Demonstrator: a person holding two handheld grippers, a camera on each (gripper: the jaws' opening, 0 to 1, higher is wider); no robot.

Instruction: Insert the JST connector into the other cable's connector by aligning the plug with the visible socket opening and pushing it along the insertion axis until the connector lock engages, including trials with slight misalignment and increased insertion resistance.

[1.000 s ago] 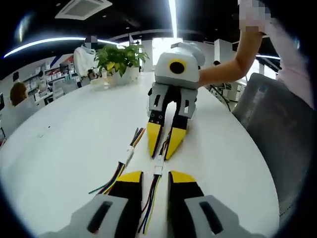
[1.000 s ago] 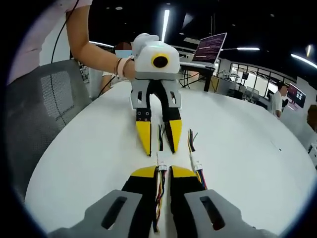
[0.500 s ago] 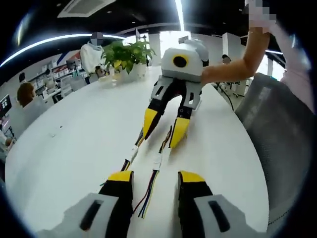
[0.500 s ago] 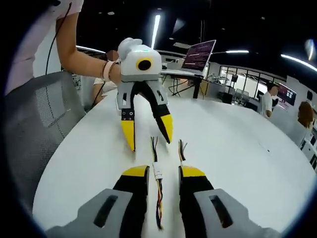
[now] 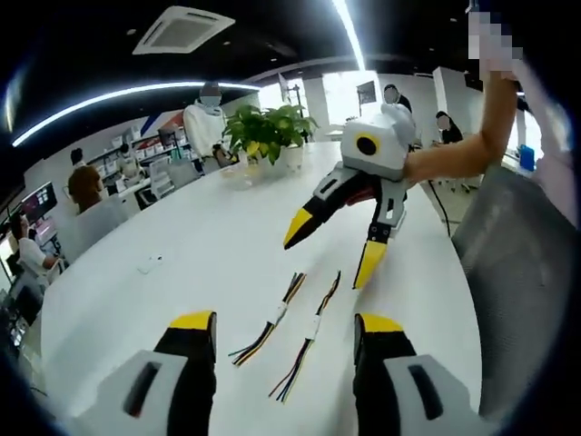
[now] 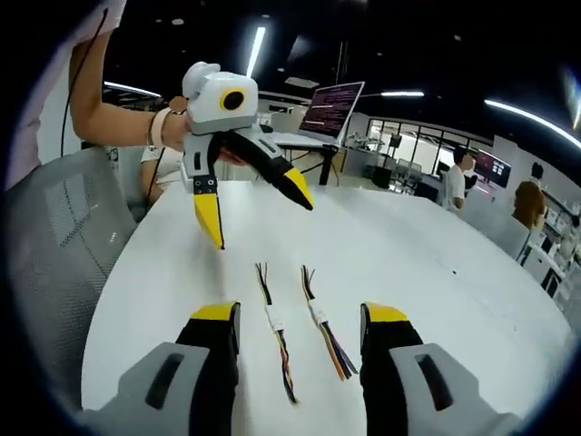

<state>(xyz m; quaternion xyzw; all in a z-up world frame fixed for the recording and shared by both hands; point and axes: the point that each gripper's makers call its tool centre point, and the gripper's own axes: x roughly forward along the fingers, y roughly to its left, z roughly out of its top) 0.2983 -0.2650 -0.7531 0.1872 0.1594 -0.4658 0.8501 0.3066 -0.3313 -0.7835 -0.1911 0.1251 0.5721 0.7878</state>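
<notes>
Cables (image 5: 289, 336) lie loose between both wide-open, empty claws; left gripper view adds a potted plant (image 5: 270, 133).

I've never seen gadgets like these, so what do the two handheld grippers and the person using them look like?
Each gripper, left and right, has a rounded white body with a yellow-ringed black lens, grey linkages, and black jaws tipped in yellow. The person wears a short pale sleeve and a wristband.

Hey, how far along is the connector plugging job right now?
Done, by the look of it: each cable, one and its neighbour, shows a white connector joint midway, apparently mated. In hand: nothing; the left gripper and right gripper are lifted off the white table, jaws wide open. Left: possibly nothing; lock engagement can't be confirmed.
</notes>
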